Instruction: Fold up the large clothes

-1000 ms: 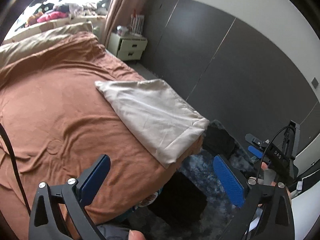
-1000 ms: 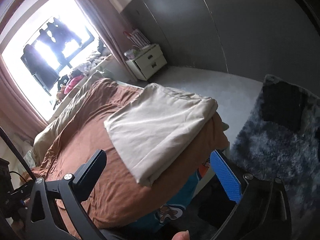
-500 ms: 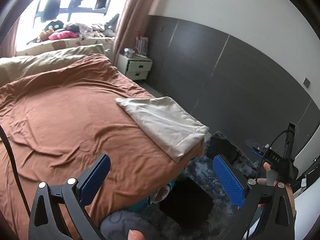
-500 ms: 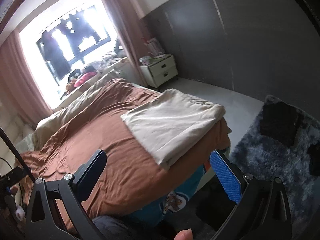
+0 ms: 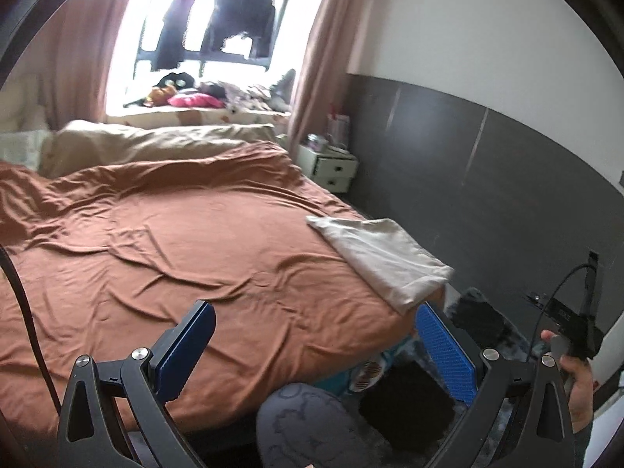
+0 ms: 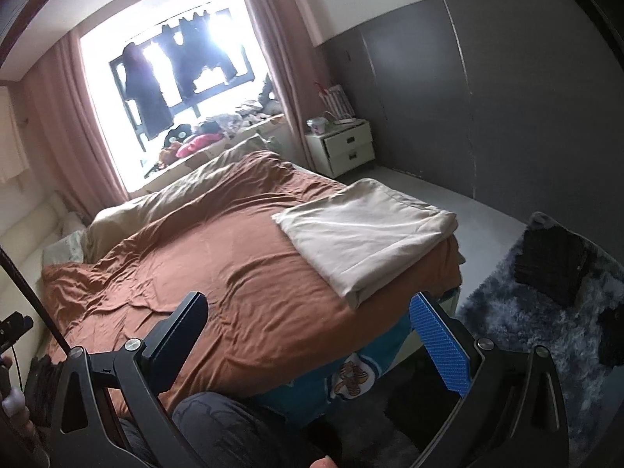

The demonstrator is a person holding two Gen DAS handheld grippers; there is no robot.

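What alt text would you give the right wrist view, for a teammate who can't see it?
A folded cream cloth lies flat on the near right corner of a bed covered with a brown duvet. The right gripper hangs open and empty in front of the bed. A white nightstand and a bright window stand behind, and a shaggy grey rug lies to the right.

folded beige cloth [image 5: 384, 259] on brown bed [image 5: 187, 257] corner; left gripper [image 5: 312, 347] jaws apart.
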